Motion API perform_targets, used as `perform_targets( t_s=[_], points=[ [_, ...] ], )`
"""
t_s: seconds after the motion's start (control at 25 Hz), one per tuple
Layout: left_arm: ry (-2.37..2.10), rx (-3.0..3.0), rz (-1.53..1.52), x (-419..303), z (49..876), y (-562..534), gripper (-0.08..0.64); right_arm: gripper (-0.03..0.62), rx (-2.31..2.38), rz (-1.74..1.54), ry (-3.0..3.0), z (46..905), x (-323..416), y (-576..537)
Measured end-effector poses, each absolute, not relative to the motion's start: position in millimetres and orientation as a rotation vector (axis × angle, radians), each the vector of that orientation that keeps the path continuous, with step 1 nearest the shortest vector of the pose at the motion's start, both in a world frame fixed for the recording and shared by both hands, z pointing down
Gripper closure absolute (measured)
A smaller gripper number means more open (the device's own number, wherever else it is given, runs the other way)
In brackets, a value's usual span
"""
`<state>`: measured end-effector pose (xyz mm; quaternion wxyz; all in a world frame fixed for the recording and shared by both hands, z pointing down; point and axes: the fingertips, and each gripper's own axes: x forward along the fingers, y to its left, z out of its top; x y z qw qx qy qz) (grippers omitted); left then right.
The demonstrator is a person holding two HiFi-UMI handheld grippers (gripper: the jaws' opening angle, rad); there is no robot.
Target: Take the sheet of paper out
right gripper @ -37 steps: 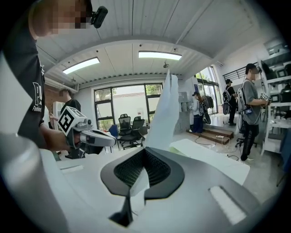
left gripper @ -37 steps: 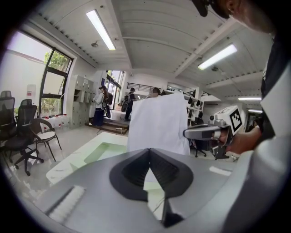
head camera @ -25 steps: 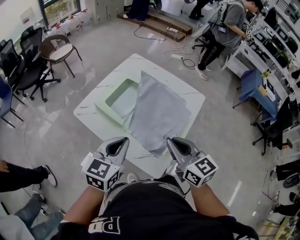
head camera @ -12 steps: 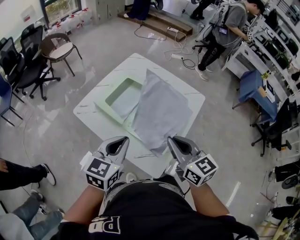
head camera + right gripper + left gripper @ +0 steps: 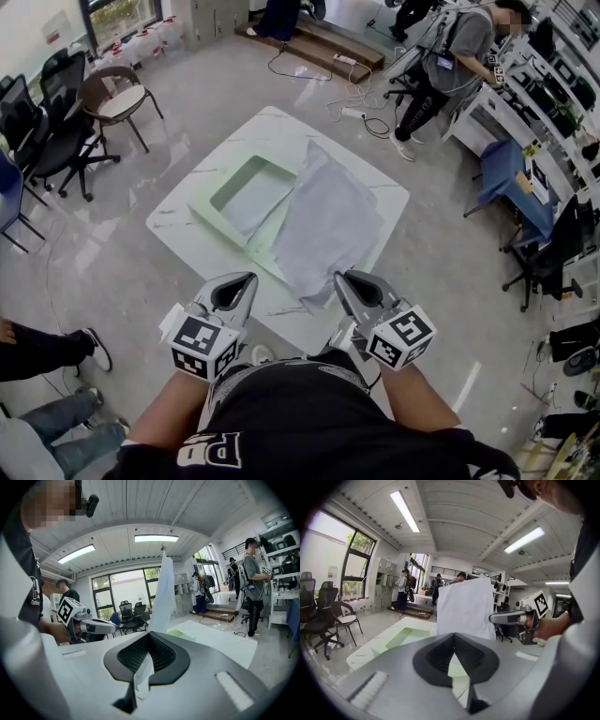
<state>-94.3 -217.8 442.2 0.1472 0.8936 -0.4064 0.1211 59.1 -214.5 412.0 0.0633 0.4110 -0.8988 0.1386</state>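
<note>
A large pale grey sheet of paper (image 5: 328,225) hangs tilted above the white table (image 5: 183,234), its lower corner pinched in my right gripper (image 5: 345,281), which is shut on it. In the right gripper view the sheet (image 5: 161,592) rises edge-on from between the jaws of the gripper (image 5: 149,637). A shallow green tray (image 5: 211,217) lies on the table to the sheet's left, its inside uncovered. My left gripper (image 5: 246,281) is beside the right one, above the table's near edge, shut with nothing in it. From the left gripper view the sheet (image 5: 466,606) stands to the right of the tray (image 5: 405,637).
Office chairs (image 5: 112,103) stand at the far left. A person (image 5: 450,56) stands at the top right by desks. Cables (image 5: 361,108) lie on the floor behind the table. Another person's legs (image 5: 47,347) show at the lower left.
The sheet has swung to the right, away from the green tray, and uncovers more of the tray's inside. Both grippers have stayed nearly where they were.
</note>
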Motion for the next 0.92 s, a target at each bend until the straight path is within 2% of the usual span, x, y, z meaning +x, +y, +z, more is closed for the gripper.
perform_targets(
  t_s=[0.92],
  points=[
    [-1.163,2.562,0.353,-95.9,448.5,-220.5,0.503,0.592,1.239,0.421,-2.703,417.1,56.9,-218.1]
  ],
)
